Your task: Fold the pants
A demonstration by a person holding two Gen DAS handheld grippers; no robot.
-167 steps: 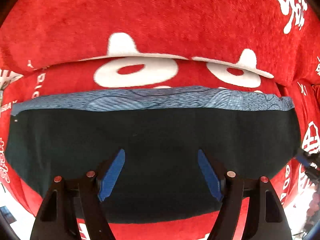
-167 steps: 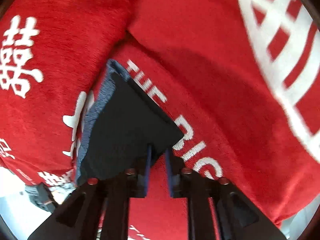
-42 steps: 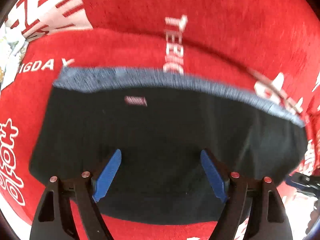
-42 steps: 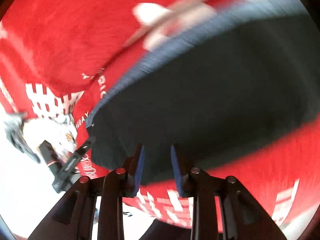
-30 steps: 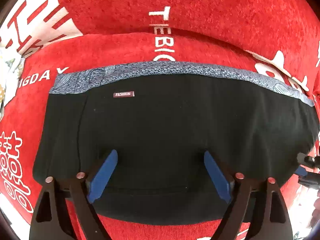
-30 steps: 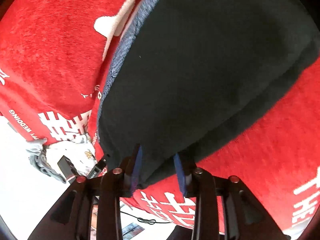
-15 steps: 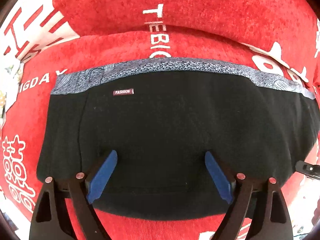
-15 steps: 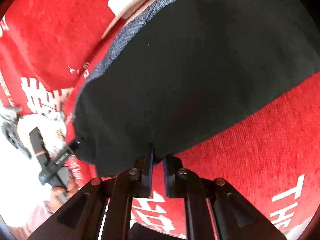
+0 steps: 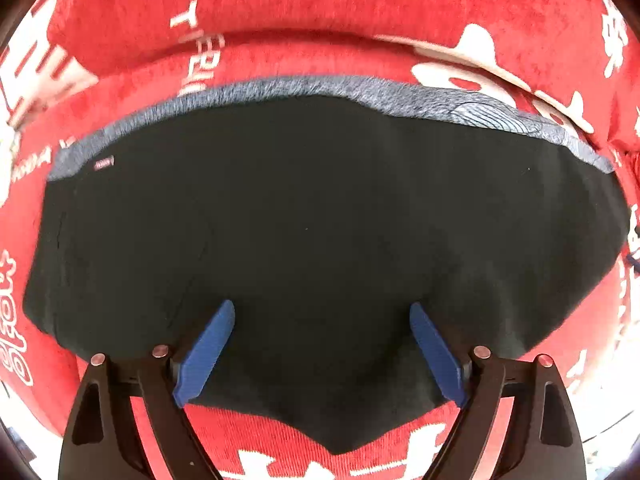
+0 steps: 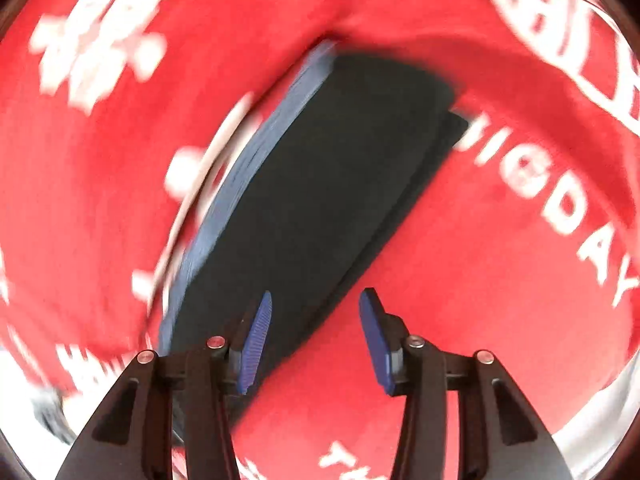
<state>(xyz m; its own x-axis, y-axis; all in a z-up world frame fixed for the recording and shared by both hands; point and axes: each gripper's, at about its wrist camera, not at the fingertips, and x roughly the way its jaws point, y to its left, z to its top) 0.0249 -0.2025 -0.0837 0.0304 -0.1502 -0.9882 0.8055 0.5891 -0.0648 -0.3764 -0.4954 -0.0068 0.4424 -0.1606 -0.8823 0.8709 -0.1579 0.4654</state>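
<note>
Folded black pants with a grey patterned waistband lie flat on a red blanket with white lettering. My left gripper hovers straight above them, jaws wide open, nothing between the blue pads. In the right wrist view the same pants stretch away as a dark slab, waistband on the left. My right gripper is pulled back from their near edge, its jaws opening, with nothing pressed between the pads. That view is motion-blurred.
The red blanket covers the whole surface, with raised folds or cushions behind the pants. Pale floor shows at the lower corners.
The right gripper let go of the pants' edge, opened and drew back and up. The left gripper slid sideways over the pants, still open. The pants now lie flat.
</note>
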